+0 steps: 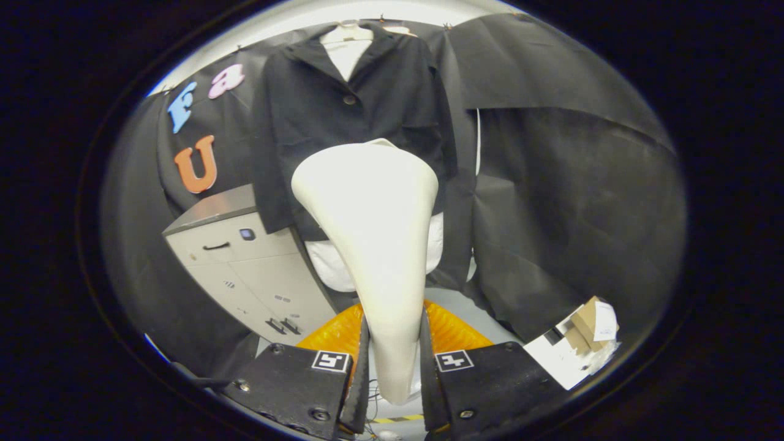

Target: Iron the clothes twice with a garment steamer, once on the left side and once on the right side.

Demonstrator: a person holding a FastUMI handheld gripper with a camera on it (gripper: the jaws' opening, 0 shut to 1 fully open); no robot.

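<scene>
Black cloth walls the booth, a cabinet at left. The gripper clamps the steamer, held short of the jacket; both passes seemingly remain.

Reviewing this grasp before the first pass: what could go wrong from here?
1. The gripper jaws press only the narrow handle of the steamer; its wide head sits far ahead of them, so it might twist or slip in the grasp.
2. The steamer hides the middle of the black jacket, so keeping a pass to one side may be hard.
3. The cabinet stands beside the jacket; a wide swing could clip it.
</scene>
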